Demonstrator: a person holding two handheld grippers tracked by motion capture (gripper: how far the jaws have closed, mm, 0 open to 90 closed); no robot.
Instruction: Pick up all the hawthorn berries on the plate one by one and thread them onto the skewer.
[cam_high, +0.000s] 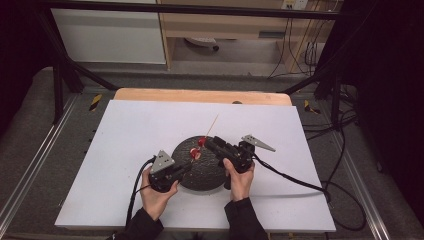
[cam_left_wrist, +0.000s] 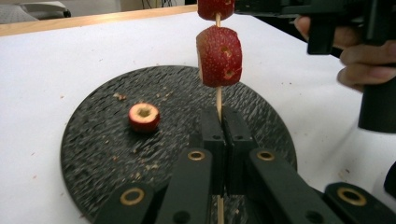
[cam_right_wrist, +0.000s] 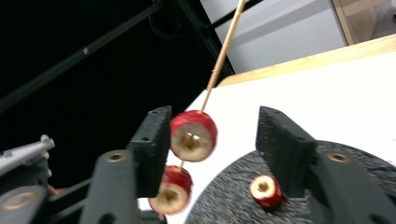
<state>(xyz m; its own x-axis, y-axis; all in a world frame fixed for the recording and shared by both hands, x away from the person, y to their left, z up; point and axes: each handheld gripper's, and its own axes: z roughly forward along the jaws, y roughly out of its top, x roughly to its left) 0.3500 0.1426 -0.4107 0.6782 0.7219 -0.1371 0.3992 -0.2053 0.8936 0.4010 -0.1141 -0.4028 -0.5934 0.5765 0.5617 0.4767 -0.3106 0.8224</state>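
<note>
My matt black plastic jaws pinch a thin pale wooden skewer (cam_left_wrist: 218, 98) of moist, seed-pitted red fruit slices (cam_left_wrist: 219, 56) above a rough, ripple-textured dark plate (cam_left_wrist: 93, 140) on the smooth matt white table (cam_high: 130, 130) with its bare wooden far edge.

A white worktop (cam_high: 130, 150) with a wooden far edge stands on grey carpet (cam_high: 30, 125), inside a black frame (cam_high: 190, 8); a white cabinet (cam_high: 110, 35) and wooden shelving (cam_high: 225, 25) stand behind.

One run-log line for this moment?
left tongs: shut on skewer | right tongs: open around top fruit slice | skewered slices: two | loose slice: on black plate
</note>
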